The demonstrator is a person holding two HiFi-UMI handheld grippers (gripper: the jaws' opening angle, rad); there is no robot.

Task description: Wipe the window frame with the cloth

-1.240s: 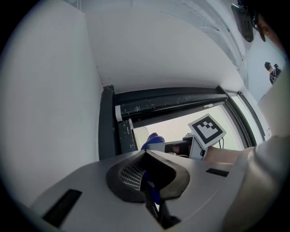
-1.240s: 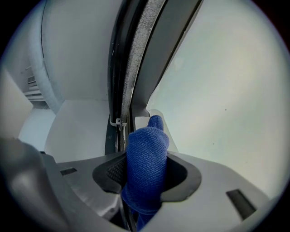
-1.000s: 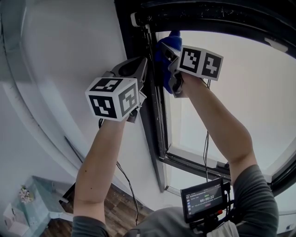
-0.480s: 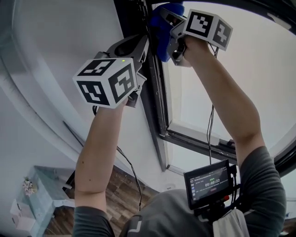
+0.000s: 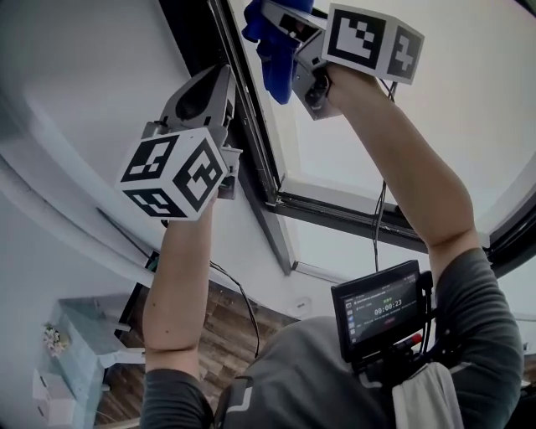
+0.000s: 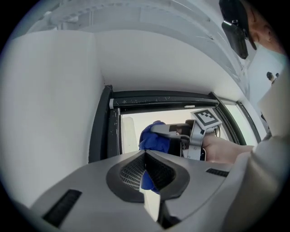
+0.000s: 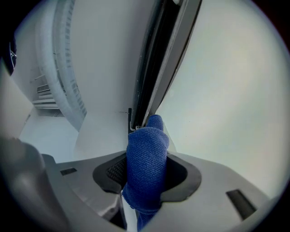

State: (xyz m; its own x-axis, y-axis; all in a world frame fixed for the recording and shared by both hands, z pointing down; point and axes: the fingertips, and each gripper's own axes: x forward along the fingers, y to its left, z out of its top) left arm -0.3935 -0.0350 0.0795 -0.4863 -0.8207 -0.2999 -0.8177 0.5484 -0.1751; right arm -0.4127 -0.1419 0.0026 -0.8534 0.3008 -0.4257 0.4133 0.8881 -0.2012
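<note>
The window frame point(image 5: 251, 126) is a dark bar running up the middle of the head view, with a bottom rail point(image 5: 352, 219) to its right. A blue cloth point(image 5: 270, 52) is clamped in my right gripper point(image 5: 283, 23), which holds it high against the bar's pane side. In the right gripper view the cloth point(image 7: 146, 165) fills the jaws and its tip touches the frame point(image 7: 156, 77). My left gripper point(image 5: 208, 84) is shut on nothing and sits just left of the bar, by the white wall. The left gripper view shows its jaws met point(image 6: 146, 156), with the cloth point(image 6: 154, 137) and the frame point(image 6: 100, 127) beyond.
A white wall point(image 5: 84, 75) lies left of the frame and bright glass point(image 5: 452, 142) right of it. A small monitor point(image 5: 381, 310) hangs at the person's chest, and a cable point(image 5: 382, 205) runs down the right arm. Far below are a wooden floor point(image 5: 201, 369) and a pale cabinet point(image 5: 79, 352).
My right gripper has carried the cloth up along the vertical bar toward the frame's top. The left gripper has risen too and now sits slightly further left of the bar.
</note>
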